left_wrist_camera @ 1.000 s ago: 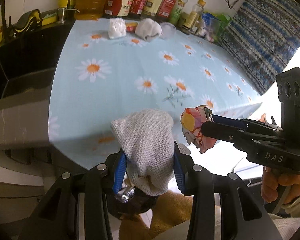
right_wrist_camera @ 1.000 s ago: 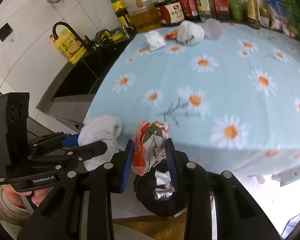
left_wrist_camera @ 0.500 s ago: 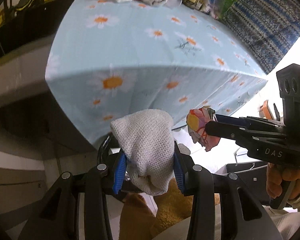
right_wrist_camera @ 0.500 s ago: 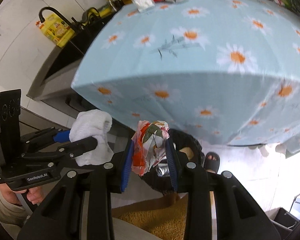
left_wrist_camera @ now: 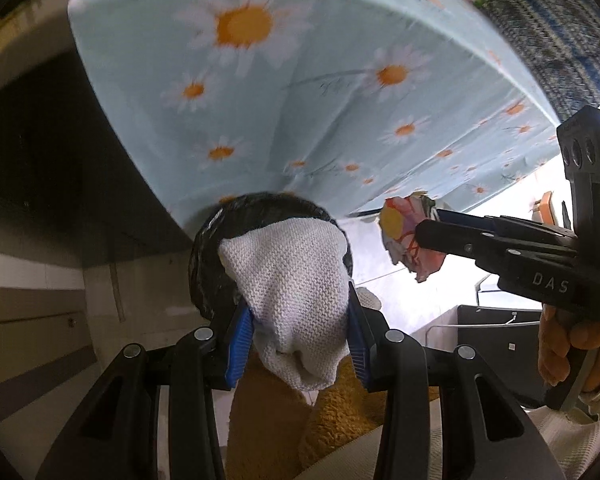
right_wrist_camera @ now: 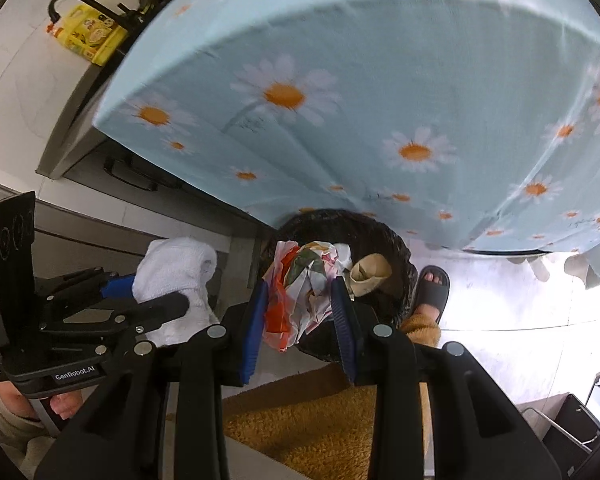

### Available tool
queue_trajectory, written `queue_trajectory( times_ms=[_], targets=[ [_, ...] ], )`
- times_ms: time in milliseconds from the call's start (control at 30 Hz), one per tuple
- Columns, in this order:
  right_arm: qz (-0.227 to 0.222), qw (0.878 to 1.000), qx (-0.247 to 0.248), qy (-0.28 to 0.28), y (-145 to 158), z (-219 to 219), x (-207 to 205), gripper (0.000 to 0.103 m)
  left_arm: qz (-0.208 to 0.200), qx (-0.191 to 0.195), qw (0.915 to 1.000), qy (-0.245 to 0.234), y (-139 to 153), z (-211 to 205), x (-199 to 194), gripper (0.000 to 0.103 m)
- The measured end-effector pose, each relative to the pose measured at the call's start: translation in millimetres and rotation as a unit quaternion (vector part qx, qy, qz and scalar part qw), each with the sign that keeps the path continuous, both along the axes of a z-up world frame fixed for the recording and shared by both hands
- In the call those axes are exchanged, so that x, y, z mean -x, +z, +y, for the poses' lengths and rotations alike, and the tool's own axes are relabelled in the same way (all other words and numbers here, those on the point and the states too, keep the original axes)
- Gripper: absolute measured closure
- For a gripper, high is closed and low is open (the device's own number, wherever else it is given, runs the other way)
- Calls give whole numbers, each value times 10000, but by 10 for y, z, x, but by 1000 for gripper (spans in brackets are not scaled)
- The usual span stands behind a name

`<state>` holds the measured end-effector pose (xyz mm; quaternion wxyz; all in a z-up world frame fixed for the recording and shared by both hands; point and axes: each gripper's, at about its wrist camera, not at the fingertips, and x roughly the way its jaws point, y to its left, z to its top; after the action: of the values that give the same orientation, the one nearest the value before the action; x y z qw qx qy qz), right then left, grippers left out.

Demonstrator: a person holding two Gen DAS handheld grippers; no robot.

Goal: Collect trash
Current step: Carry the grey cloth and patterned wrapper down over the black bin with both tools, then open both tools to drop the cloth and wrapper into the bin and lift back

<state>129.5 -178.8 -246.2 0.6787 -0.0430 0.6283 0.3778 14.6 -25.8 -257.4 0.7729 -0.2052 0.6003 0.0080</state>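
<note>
Both grippers have come down from the level of the counter top to below its edge; one second ago the flat top with the bottles was in view, and now only the hanging side of the daisy cloth (left_wrist_camera: 284, 92) shows, with the black bin (right_wrist_camera: 376, 240) right in front.

The left gripper (left_wrist_camera: 296, 320) is closed on a white knitted cloth (left_wrist_camera: 292, 284), which fills the space between its blue pads. In the left wrist view this cloth lies in front of the dark mouth of the bin, so I judge it is over the bin or very near its rim.

The right gripper (right_wrist_camera: 300, 308) is closed on a crumpled colourful wrapper (right_wrist_camera: 300, 284) with red, white and green parts. In the right wrist view the wrapper is in front of the bin's opening, and some beige trash (right_wrist_camera: 370, 274) already lies inside.

For the task this means the carrying is almost finished and the step in hand is the drop. Neither piece is released yet. The next move, I think, is to open each gripper when its piece is fully above the opening. The knitted cloth is soft and may hang on a pad. The bin stands partly under the tablecloth, and a foot in a dark slipper (right_wrist_camera: 432, 292) is just beside it, so a drop that is too far out could land on the floor.
</note>
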Motion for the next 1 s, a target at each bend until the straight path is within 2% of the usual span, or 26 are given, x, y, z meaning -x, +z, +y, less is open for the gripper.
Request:
queue_trajectory(
  times_ms=[133,233,400,700,967,1000],
  targets=[
    [170,9998,122,58,-183,9,7,69,240,110,9996,126,-165,31,-5,64],
    [296,9993,213,101,-307,24,39,69,320,57,9995,47,-212,-32,-42,63],
    [454,9985,297,109,-480,30,25,69,451,174,9988,54,-315,-61,-108,63],
    [702,9966,404,173,-698,84,-28,68,600,151,9980,95,-403,-32,-212,61],
    [754,9956,470,310,-766,142,-9,67,752,160,9969,157,-506,18,-237,61],
    [775,9954,464,311,-779,151,-9,64,775,156,9967,163,-514,19,-242,54]
  ],
)
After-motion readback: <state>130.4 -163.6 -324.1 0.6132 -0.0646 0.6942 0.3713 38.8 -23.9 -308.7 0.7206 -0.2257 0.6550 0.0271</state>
